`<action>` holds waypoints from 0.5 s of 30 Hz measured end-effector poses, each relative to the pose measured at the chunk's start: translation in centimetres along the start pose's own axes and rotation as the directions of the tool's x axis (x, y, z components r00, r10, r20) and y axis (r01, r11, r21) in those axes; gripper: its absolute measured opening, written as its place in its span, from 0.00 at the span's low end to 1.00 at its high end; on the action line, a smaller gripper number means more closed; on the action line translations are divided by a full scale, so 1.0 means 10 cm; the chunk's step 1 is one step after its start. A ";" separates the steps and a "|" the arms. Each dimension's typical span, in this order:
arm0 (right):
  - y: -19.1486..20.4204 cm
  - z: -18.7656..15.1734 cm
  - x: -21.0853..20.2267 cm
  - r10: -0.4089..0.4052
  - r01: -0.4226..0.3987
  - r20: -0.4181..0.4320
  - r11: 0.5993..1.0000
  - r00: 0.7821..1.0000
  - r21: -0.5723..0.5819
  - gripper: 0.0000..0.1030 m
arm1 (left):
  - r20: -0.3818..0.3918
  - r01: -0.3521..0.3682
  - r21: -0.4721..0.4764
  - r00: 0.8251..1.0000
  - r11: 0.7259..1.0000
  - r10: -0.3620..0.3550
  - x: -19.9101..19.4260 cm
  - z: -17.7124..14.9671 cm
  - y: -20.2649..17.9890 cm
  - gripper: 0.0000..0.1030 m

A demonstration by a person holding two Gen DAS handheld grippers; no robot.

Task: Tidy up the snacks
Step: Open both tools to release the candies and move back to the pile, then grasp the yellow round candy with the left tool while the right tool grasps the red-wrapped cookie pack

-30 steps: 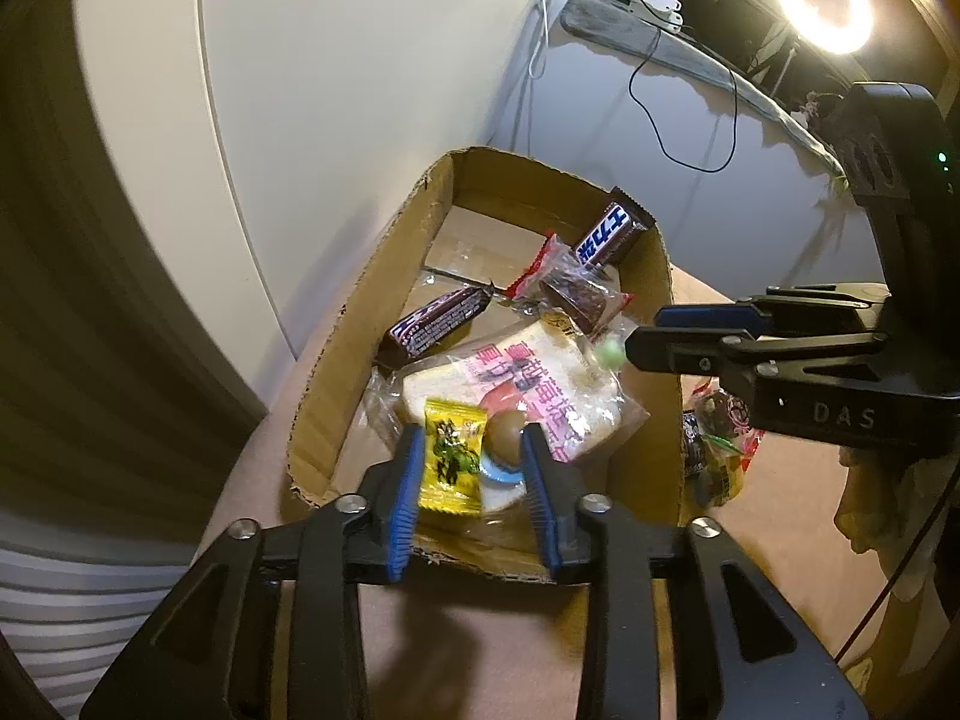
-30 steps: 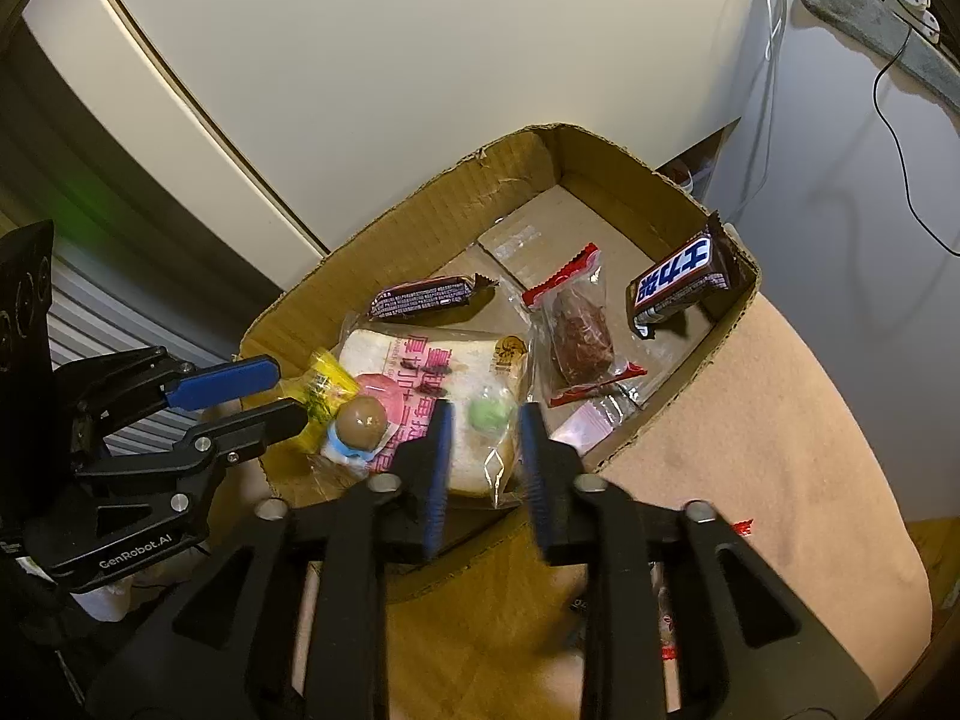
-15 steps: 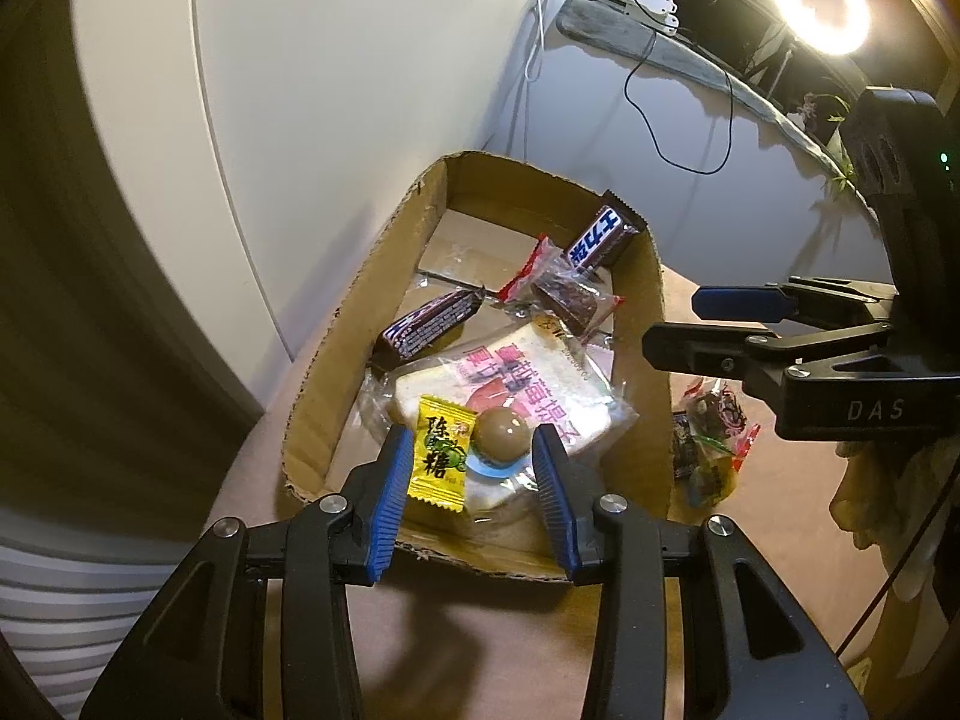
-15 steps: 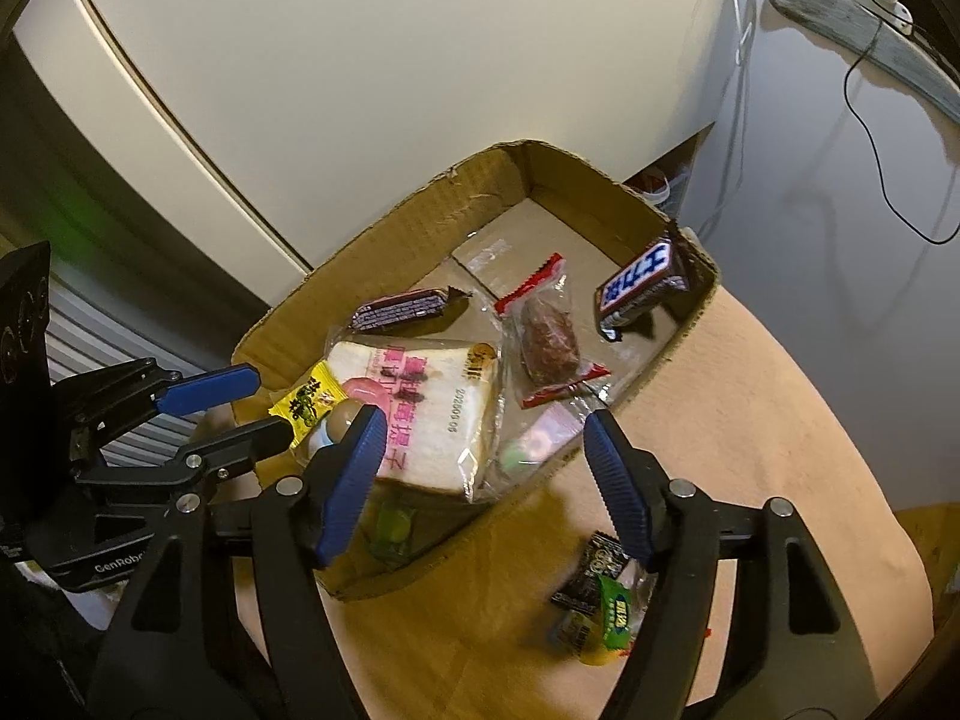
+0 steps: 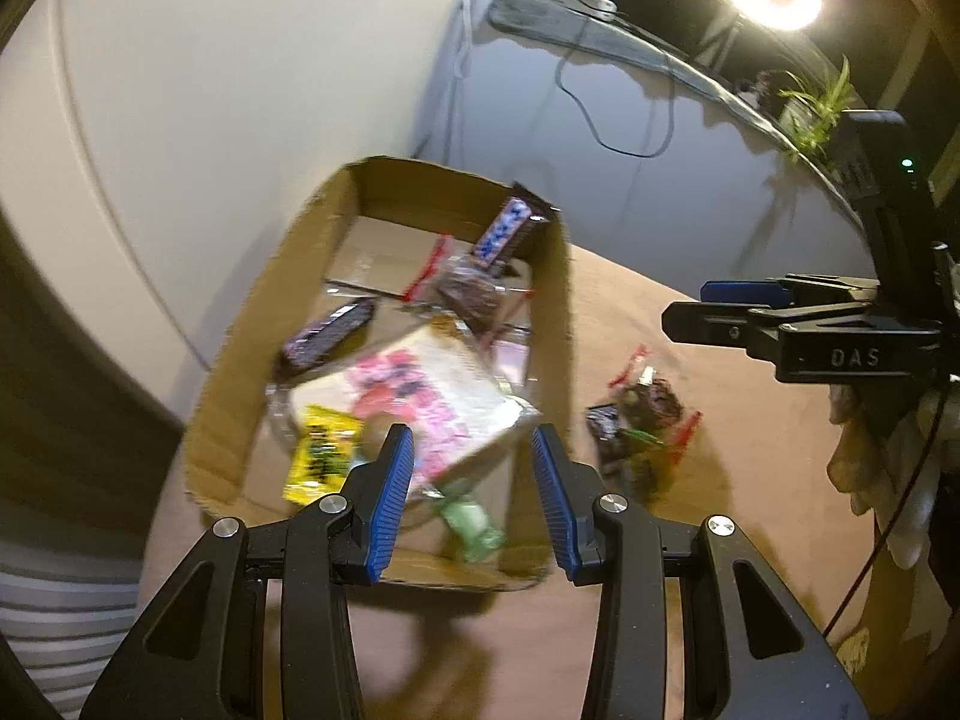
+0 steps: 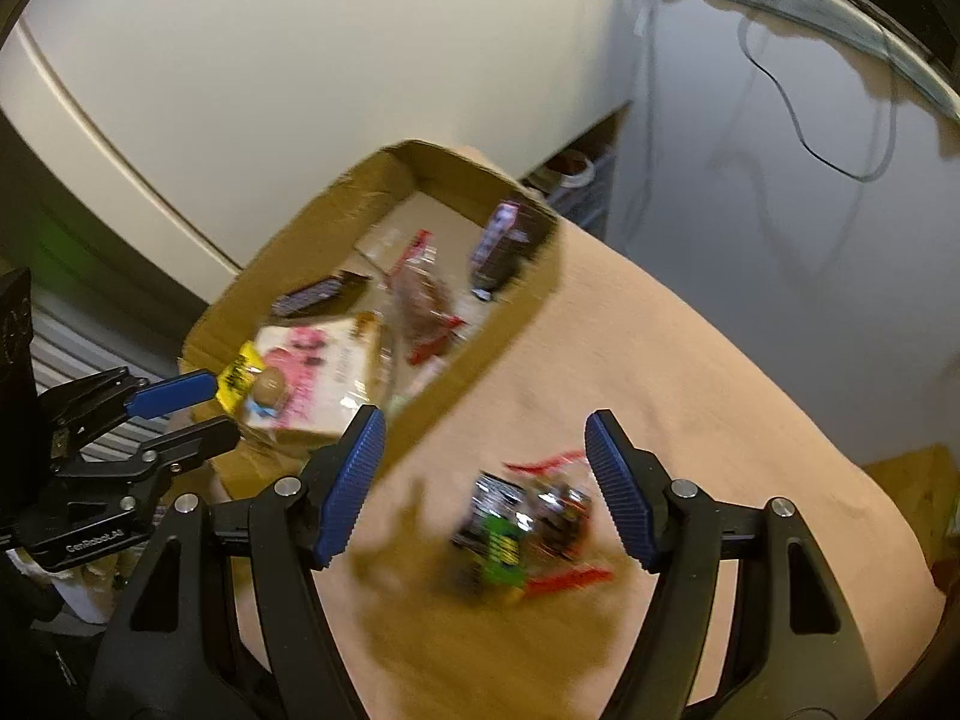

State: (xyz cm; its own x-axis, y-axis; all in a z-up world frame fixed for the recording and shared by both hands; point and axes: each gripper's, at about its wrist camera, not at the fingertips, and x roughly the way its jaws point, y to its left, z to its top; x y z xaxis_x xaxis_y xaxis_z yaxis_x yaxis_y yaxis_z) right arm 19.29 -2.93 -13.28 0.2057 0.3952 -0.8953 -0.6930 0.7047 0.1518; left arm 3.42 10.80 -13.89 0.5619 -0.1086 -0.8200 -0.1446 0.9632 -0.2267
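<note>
Cardboard is forming the one open box (image 5: 543, 324), a shallow brown tray with ragged edges sitting on a tan cloth surface (image 6: 690, 360). Inside it, about six snacks are lying: one flat white bread pack (image 5: 420, 396) printed in pink, one yellow candy sachet (image 5: 321, 450), one long dark chocolate bar (image 5: 327, 339) along the left wall, one clear red-edged packet of something brown (image 5: 468, 294), one dark bar with a white label (image 5: 504, 228) leaning on the far right wall, and one small green sweet (image 5: 471, 522) at the near edge. In the right wrist view a small brown ball (image 6: 270, 385) is sitting on the bread pack too. Outside the box, on the cloth, a small heap of crinkly wrapped snacks (image 6: 528, 525) is lying, blurred; black, green and red wrappers are showing, but their count cannot be told.

Two grippers are showing, each with black arms and ribbed blue pads. The left gripper (image 5: 474, 489) is hovering over the near end of the box with its jaws apart and nothing between them, wider than half a second ago. The right gripper (image 6: 486, 489) is spread wide and has swung away from the box since then; it is now framing the loose heap on the cloth without touching it.
</note>
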 end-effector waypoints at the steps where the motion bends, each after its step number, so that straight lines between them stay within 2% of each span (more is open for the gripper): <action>1: -0.05 -0.03 -0.01 -0.004 0.004 -0.003 1.000 1.000 0.009 0.70 | -0.004 0.013 0.009 1.000 1.000 -0.013 0.01 0.00 -0.06 0.38; 8: -0.42 -0.21 -0.06 -0.019 0.021 -0.024 0.996 1.000 0.090 0.70 | -0.038 0.076 0.069 0.997 0.995 -0.073 0.08 -0.08 -0.41 0.38; 15: -0.57 -0.33 0.03 -0.001 0.008 -0.061 0.993 0.998 0.118 0.70 | -0.106 0.152 0.131 0.985 0.980 -0.138 0.24 -0.23 -0.86 0.39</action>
State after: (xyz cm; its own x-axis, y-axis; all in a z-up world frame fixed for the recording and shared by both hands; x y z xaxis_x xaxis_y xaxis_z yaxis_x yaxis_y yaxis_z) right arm 21.02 -8.78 -15.80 0.1634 0.3577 -0.9194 -0.6050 0.7725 0.1930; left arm 4.15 1.65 -15.08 0.4872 -0.2663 -0.8317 0.0507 0.9594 -0.2776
